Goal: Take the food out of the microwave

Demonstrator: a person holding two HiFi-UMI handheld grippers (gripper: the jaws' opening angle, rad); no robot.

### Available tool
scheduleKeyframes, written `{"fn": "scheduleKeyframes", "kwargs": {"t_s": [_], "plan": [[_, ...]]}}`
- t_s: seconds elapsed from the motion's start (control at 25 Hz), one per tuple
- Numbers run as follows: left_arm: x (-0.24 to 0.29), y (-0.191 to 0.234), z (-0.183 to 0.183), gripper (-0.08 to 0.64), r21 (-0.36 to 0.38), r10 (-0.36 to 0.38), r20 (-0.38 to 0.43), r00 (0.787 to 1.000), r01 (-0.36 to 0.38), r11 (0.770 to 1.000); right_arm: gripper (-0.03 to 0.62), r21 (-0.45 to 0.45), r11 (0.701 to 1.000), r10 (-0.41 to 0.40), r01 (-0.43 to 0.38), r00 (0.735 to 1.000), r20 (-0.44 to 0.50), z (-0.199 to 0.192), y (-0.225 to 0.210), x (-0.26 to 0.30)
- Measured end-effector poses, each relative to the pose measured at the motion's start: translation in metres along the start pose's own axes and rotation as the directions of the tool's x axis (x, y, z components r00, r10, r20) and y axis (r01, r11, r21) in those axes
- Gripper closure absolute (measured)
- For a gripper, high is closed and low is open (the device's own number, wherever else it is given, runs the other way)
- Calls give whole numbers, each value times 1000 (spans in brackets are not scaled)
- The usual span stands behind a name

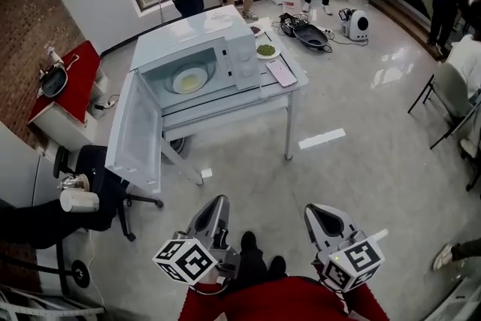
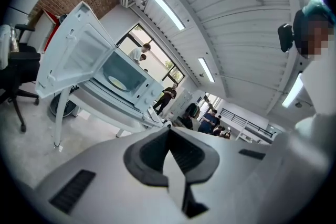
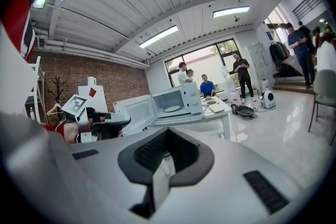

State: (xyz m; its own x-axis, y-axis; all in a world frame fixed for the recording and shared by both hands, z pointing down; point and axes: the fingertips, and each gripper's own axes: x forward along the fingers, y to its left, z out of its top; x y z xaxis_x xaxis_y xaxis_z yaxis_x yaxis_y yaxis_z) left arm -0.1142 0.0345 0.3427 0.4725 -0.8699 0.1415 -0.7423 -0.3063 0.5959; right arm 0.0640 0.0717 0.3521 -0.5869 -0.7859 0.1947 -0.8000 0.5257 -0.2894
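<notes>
Microwave open, food inside, both grippers well clear of it.
The plate of food (image 1: pixel 189 79) lies inside the microwave (image 1: pixel 201 32) on the desk (image 1: pixel 248 100), with the door (image 1: pixel 139 135) swung wide. The left gripper (image 1: pixel 219 202) and right gripper (image 1: pixel 315 211) sit well short of the microwave, jaws clenched on nothing.

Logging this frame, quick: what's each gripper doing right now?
Left gripper: jaws shut, holding nothing.
Right gripper: jaws shut, holding nothing.
</notes>
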Motion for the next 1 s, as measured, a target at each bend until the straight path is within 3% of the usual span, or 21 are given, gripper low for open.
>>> {"fn": "scheduleKeyframes", "kwargs": {"t_s": [0.52, 1.0], "plan": [[36, 27, 21, 552, -46, 14, 20, 1000, -13, 999, 581, 9, 1000, -4, 4, 1000, -21, 8, -15, 40], [97, 85, 59, 552, -164, 24, 18, 1000, -21, 986, 581, 30, 999, -19, 21, 997, -69, 21, -33, 120]]}}
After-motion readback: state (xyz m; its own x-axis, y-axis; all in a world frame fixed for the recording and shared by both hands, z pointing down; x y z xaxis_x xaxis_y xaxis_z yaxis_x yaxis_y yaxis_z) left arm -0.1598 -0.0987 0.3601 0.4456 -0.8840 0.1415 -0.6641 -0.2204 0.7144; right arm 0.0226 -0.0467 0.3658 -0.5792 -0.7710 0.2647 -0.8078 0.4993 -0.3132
